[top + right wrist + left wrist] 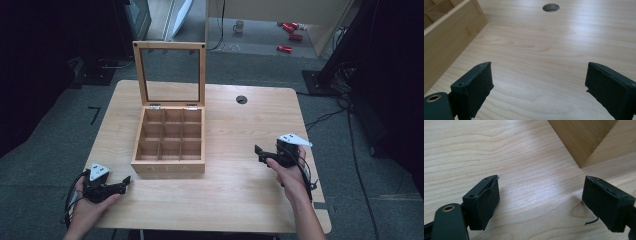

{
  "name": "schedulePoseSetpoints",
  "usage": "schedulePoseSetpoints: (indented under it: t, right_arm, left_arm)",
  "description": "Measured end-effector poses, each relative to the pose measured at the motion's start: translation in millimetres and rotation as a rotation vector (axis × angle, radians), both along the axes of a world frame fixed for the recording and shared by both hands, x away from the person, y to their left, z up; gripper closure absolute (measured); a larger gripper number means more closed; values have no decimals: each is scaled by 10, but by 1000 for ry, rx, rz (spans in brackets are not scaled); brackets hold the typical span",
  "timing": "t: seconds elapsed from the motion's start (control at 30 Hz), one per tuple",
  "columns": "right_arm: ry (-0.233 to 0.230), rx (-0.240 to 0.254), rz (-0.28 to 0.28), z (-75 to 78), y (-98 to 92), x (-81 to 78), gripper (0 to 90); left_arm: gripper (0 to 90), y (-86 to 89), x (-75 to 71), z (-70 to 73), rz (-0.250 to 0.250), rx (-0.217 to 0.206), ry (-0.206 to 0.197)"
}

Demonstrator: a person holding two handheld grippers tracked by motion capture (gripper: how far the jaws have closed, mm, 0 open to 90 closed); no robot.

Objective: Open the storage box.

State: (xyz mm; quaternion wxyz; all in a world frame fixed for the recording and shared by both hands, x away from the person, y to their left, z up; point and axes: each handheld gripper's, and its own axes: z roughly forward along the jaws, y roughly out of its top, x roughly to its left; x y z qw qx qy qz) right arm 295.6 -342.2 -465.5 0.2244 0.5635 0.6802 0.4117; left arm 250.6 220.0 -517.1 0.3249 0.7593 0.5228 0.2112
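The wooden box (168, 142) stands in the middle of the table (240, 195) with its glass-paned lid (169, 73) raised upright at the back, and its nine compartments look empty; the left gripper (126, 182) lies low just in front of the box's front left corner, and the right gripper (258, 152) is held to the right of the box, well apart from it; both have their jaws spread wide and hold nothing, as the left gripper view and the right gripper view show with only bare table between the pads. The step in hand is probably to shut the box, so I would judge it best to bring one gripper behind the top edge of the lid and tip it forward slowly, while the other steadies the front wall so that the box does not slide; the pane should not be pressed. On the front wall of the box some faint letters seem to be engraved, but they are too small to read; no other label is visible.
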Motion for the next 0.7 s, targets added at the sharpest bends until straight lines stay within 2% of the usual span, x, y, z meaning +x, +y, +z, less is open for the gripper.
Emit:
schedulePoseSetpoints:
  t: [0.47,0.7]
  right_arm:
    - [60,-11,-89,-339,-449,-396,76]
    - [85,-25,-122,-419,-617,-551,76]
  left_arm:
    - [149,-2,-1,0,1,2,0]
    - [149,-4,-2,0,2,4,0]
